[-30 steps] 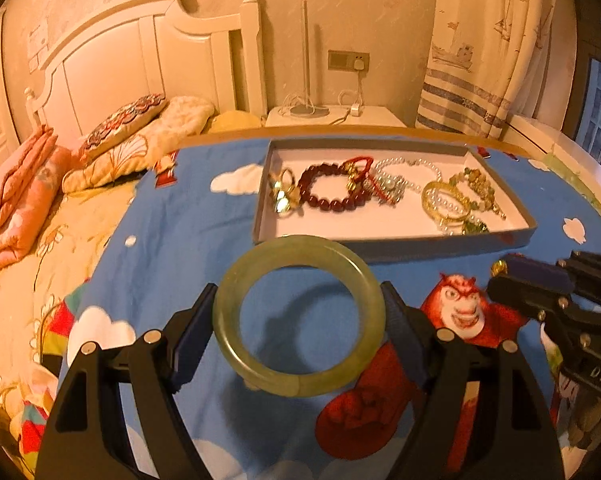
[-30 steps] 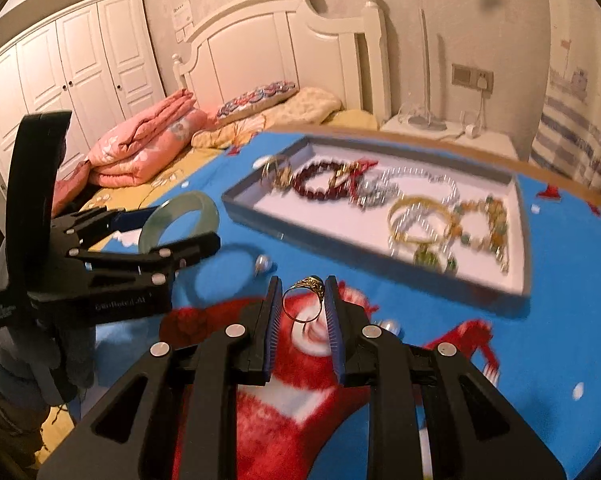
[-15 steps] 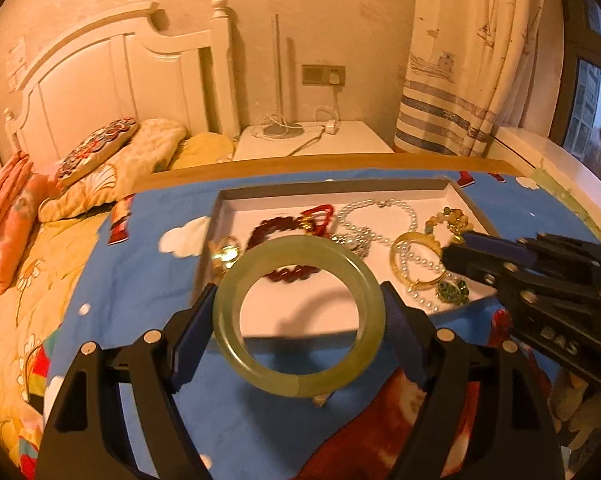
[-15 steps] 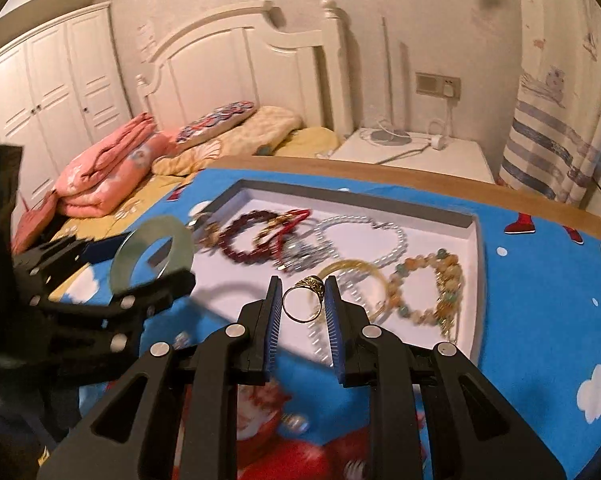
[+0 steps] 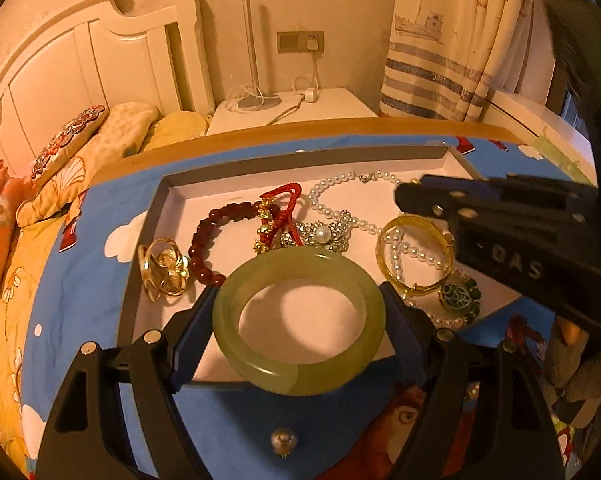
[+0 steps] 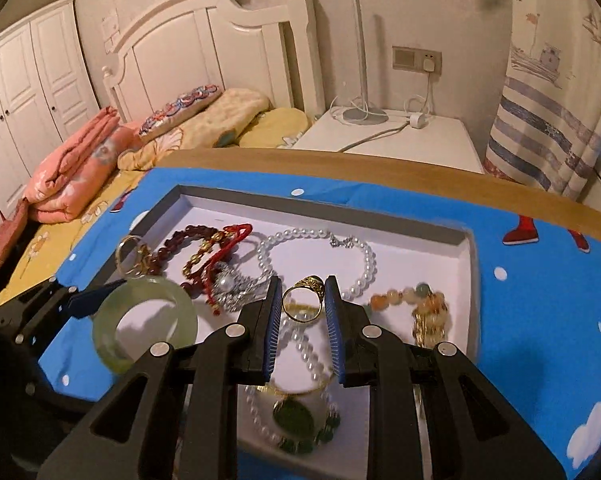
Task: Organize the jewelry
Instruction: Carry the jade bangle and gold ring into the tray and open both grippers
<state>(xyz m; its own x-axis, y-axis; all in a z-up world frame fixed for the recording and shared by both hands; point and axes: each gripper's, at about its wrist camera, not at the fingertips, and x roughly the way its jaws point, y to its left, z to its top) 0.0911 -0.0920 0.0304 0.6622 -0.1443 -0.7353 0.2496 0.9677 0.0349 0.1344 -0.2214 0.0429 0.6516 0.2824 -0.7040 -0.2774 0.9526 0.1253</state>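
light: dim, warm amber on my views | shadows: soft oval under my bangle (image 5: 298,322) | blur: beads (image 6: 428,312) smeared | edges: fisheye bend, dark corners

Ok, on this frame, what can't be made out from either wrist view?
- Right view: green pendant blurred, partly behind the right gripper holding the gold ring.
- Left view: right side of the tray hidden by the other gripper.
- Left view: small bead on the cloth too small to identify; left gripper holds the jade bangle.

Blue cartoon-print cloth (image 5: 88,280) under grey jewelry tray (image 5: 168,188), loose bead (image 5: 283,441) nearby
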